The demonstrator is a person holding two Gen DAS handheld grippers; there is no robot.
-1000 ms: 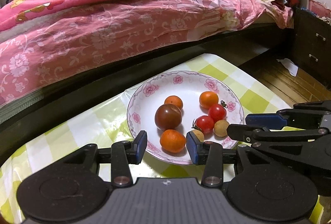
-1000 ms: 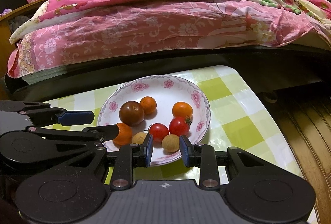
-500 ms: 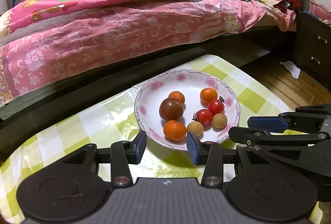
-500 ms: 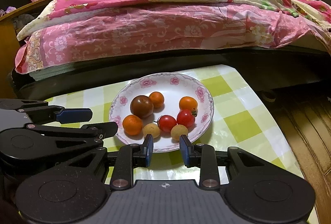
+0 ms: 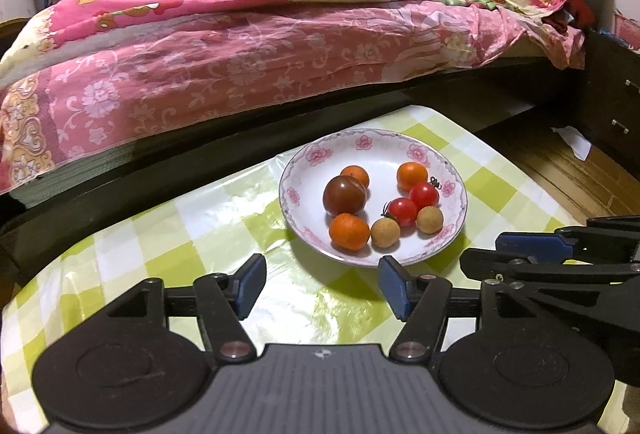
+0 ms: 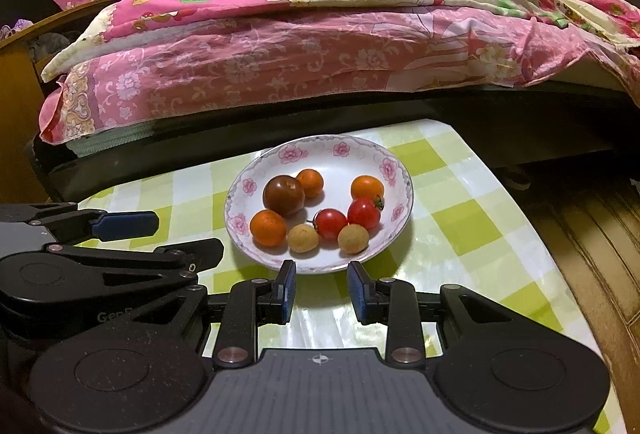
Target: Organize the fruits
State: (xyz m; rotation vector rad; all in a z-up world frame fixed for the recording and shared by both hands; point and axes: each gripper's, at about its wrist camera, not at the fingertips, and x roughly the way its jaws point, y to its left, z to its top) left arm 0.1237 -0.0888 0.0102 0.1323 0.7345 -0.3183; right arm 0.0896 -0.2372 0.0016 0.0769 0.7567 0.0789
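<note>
On my floral-rimmed white plate (image 6: 256, 177): a dark plum (image 6: 283, 194) at the left, three small oranges (image 6: 268, 228) around it, two red cherry tomatoes (image 6: 329, 224) and two tan longans (image 6: 303, 238) nearest me.

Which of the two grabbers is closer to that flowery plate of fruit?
Right. The right gripper has its open fingers just short of the plate rim. The left gripper, also open, sits slightly back and to the plate's left.

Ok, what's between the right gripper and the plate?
Nothing: in the right wrist view only bare checked tablecloth separates the open right gripper from the plate rim.
</note>
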